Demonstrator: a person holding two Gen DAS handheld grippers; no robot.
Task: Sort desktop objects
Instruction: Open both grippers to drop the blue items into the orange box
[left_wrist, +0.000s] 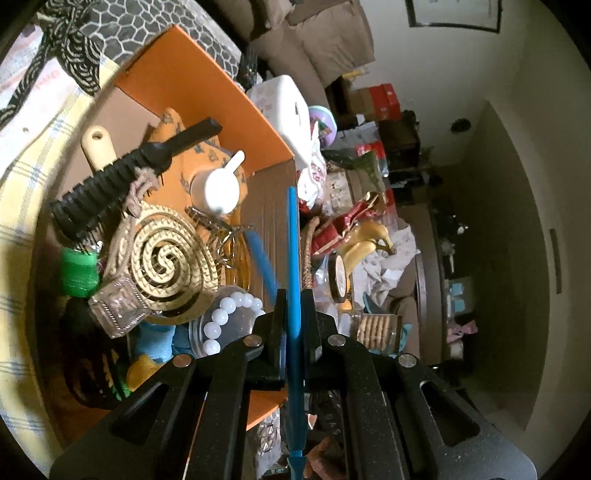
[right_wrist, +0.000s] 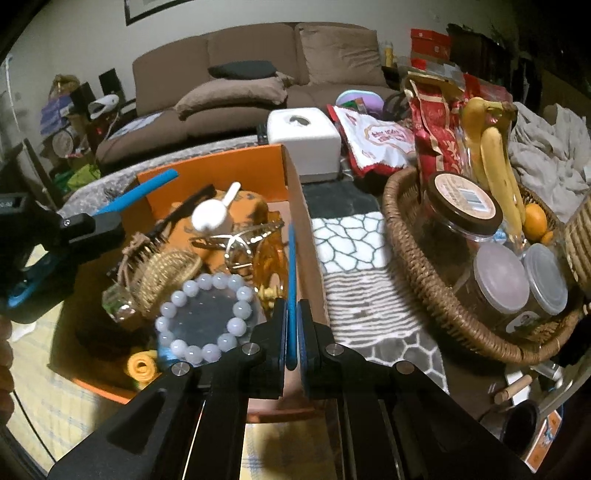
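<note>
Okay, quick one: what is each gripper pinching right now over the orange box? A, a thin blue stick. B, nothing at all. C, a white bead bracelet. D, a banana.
A: the left gripper and the right gripper are each shut on a thin blue stick, above the orange box.

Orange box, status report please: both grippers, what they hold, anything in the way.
Left gripper shut on a blue stick. Right gripper shut on a second blue stick. Both over the orange box, already crowded: bead bracelet, comb.
</note>
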